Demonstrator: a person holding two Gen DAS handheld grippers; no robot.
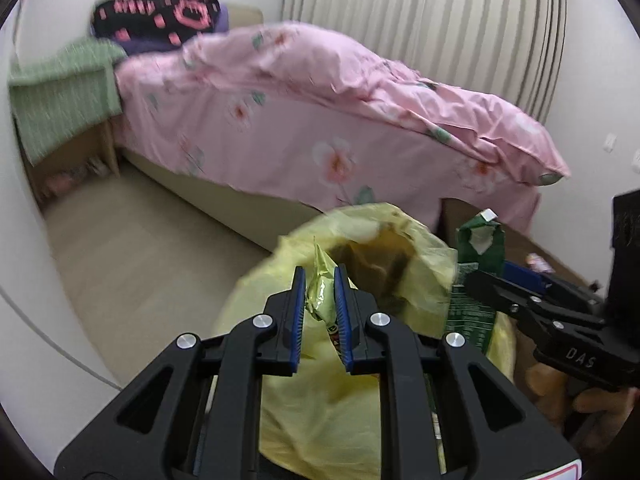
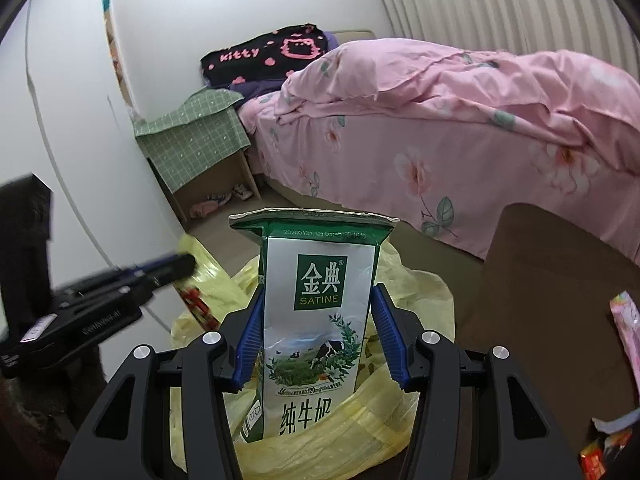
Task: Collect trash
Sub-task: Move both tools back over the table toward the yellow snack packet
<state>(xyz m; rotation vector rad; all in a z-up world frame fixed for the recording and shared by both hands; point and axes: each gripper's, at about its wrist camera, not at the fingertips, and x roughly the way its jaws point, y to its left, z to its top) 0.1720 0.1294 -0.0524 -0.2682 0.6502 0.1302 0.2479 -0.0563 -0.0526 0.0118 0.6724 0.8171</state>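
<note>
My left gripper (image 1: 319, 276) is shut on a crumpled yellow-green foil wrapper (image 1: 320, 300), held over the open mouth of a yellow trash bag (image 1: 424, 264). My right gripper (image 2: 319, 294) is shut on an upright green and silver milk carton (image 2: 316, 340) with a torn-open top, just above the same yellow trash bag (image 2: 416, 292). In the left wrist view the milk carton (image 1: 480, 248) and the right gripper (image 1: 476, 280) sit at the bag's right rim. In the right wrist view the left gripper (image 2: 180, 264) comes in from the left with its foil wrapper (image 2: 200, 256).
A bed with a pink floral cover (image 2: 460, 140) runs behind the bag. A small nightstand under a green cloth (image 2: 196, 136) stands at its head. A brown tabletop (image 2: 540, 280) lies to the right, with a pink packet (image 2: 628, 320) and small wrappers (image 2: 596, 456) on it. A white wardrobe (image 2: 72, 120) is at left.
</note>
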